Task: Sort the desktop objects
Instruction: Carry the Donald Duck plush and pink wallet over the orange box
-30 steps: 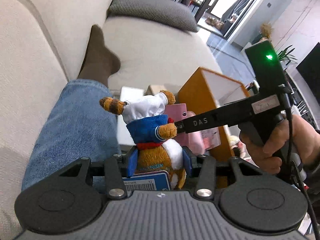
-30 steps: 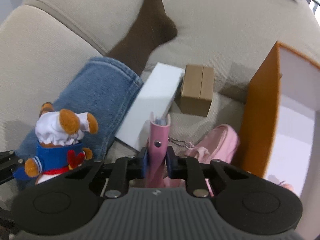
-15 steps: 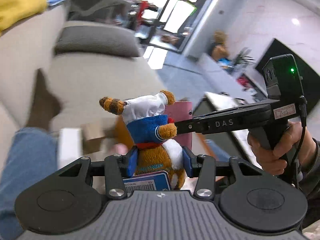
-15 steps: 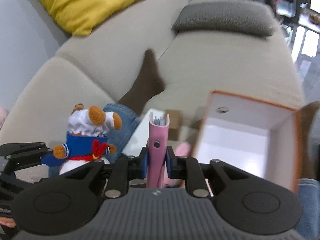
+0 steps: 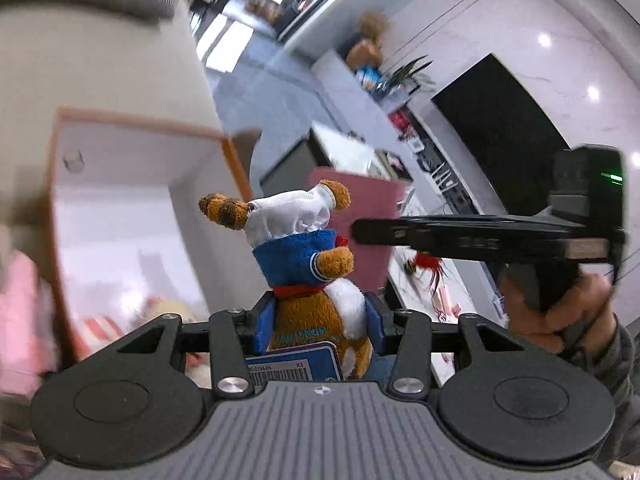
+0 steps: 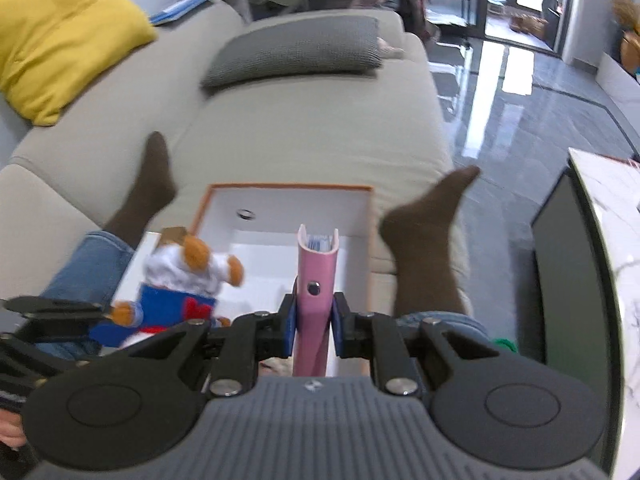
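two hand-held grippers are raised side by side over an orange-edged white cardboard box point(image 6: 224, 216) that lies open on a beige fabric sofa point(image 6: 312, 128), between the person's two legs in blue jeans and brown socks point(image 6: 424, 240). the left gripper point(image 5: 319, 322) points forward and somewhat downward, its blue pads clamped on the lower body of a small brown plush toy with a white cap and blue sailor top point(image 5: 308, 256); the toy stands upright between the fingers, and a blue barcode tag point(image 5: 294, 364) hangs at its base. in the right wrist view the same plush toy point(image 6: 180, 280) appears at the lower left, blurred, over the left edge of the box. the right gripper point(image 6: 314, 322) tilts more steeply down, its jaws drawn close and pressing on both covers of a slim pink notebook with a snap button point(image 6: 316, 276), held upright with its spine toward the camera and its top over the white inside of the box. in the left wrist view the right hand point(image 5: 560, 304) wraps the black handle of its gripper, whose fingers reach in from the right to the pink notebook point(image 5: 360, 216) just behind the toy. a yellow cushion point(image 6: 60, 36) and a grey knitted cushion point(image 6: 296, 52) rest further back on the sofa.
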